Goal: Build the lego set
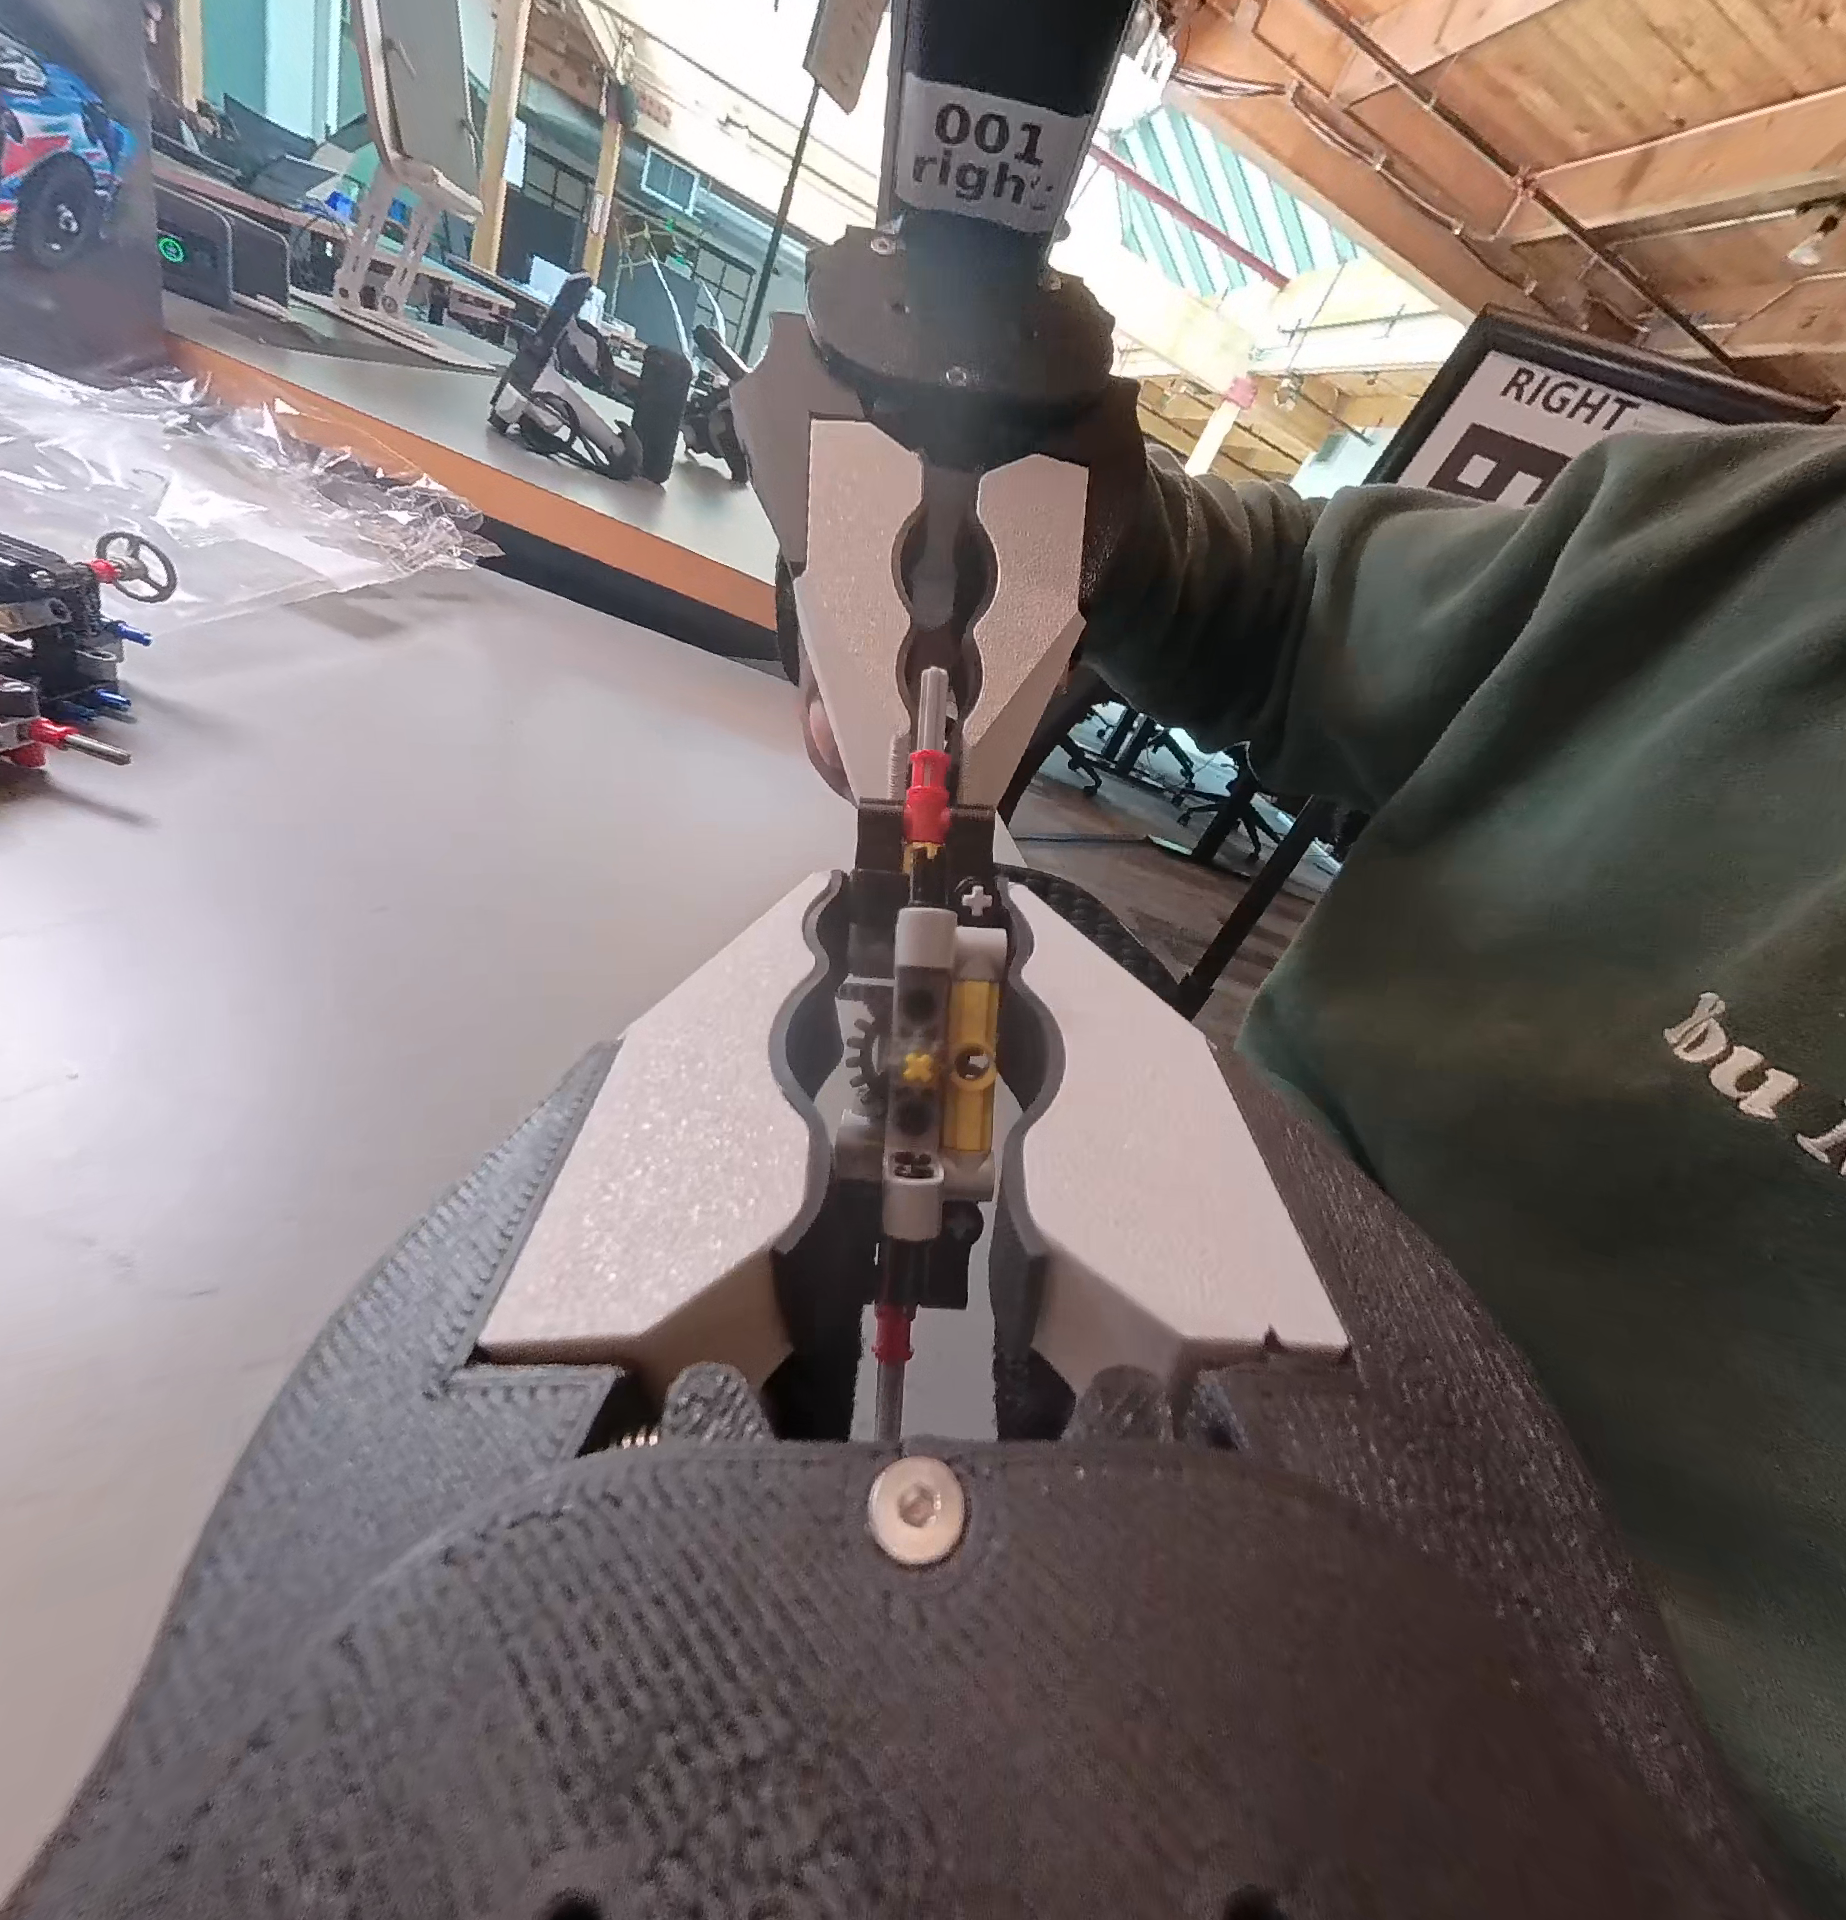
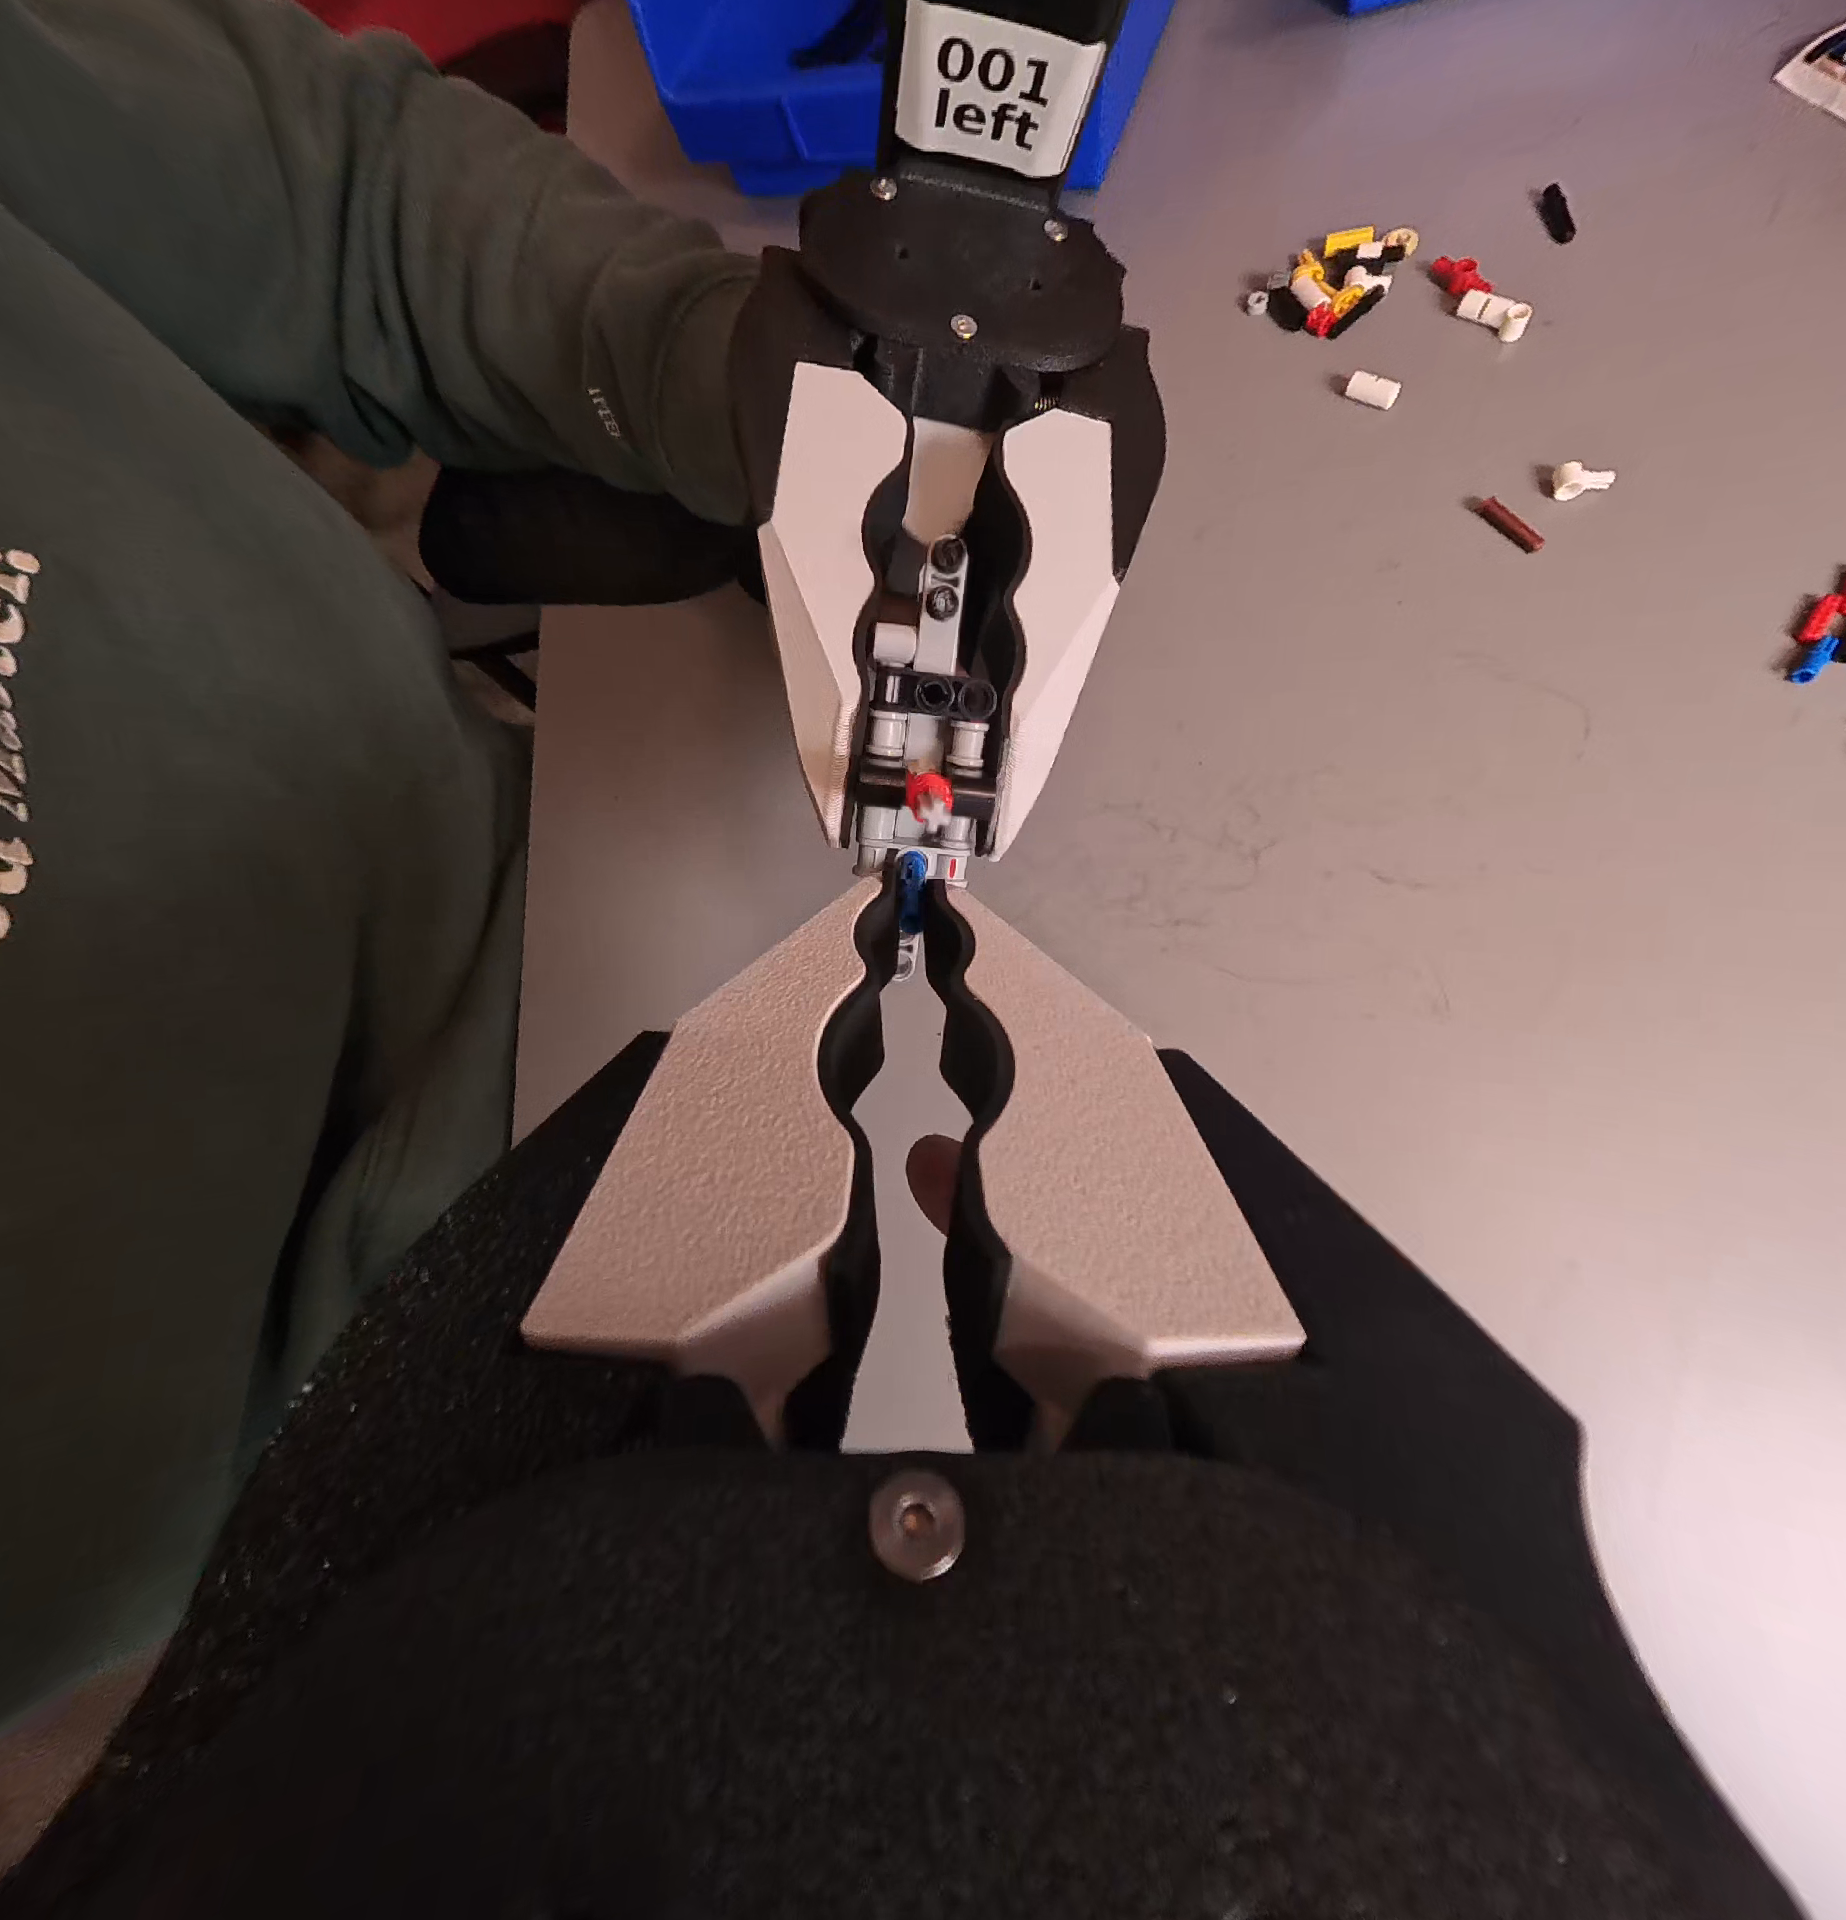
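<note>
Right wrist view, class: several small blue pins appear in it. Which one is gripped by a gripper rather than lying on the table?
The blue pin pinched at the right gripper's fingertips, against the brick assembly; the other blue pins lie loose at the table's right edge.

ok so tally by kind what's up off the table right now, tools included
grippers: 2, the left gripper and the right gripper
brick assembly: 1, grey, black and yellow, clamped between the left gripper's fingers
blue pin: 1, pinched at the right gripper's tips, its far end at the assembly
total: 4
</note>
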Demonstrator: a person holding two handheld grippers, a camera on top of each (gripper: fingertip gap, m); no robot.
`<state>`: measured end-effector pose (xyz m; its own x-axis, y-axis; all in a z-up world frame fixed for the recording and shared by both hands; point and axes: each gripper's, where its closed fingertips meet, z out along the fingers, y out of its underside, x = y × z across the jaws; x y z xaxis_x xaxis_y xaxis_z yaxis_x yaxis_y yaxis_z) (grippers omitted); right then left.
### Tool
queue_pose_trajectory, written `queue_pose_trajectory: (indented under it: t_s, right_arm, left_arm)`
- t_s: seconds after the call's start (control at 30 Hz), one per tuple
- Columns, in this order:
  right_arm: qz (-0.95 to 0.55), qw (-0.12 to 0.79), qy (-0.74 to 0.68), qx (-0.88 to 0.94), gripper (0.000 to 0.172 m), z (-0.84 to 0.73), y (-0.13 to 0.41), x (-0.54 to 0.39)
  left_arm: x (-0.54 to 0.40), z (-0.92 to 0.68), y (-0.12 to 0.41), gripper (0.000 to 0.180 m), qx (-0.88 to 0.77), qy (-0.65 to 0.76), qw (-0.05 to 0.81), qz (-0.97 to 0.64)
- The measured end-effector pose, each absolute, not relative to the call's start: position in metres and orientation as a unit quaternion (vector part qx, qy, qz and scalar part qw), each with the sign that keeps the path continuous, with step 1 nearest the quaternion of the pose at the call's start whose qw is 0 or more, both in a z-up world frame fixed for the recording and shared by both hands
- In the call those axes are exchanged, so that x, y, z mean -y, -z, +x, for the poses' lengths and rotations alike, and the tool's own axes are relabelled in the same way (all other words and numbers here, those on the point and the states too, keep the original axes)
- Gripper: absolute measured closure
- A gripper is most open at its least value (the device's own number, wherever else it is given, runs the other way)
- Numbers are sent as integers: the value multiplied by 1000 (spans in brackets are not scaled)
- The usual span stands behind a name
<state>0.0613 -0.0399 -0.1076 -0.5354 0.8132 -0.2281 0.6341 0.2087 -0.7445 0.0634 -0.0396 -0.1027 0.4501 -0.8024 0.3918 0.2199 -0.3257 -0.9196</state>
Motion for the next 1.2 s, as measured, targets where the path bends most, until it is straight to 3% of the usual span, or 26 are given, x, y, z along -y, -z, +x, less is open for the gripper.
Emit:
queue_pose_trajectory:
  t_s: [0.23, 1.2]
  right_arm:
    - [-461, 106, -389, 791, 169, 62, 115, 44]
    - [-475, 175, -501, 702, 169, 52, 86, 51]
  left_arm:
    - [40, 66, 103, 156, -235, 462, 538, -665]
    - [45, 58, 71, 156, -202, 516, 576, -601]
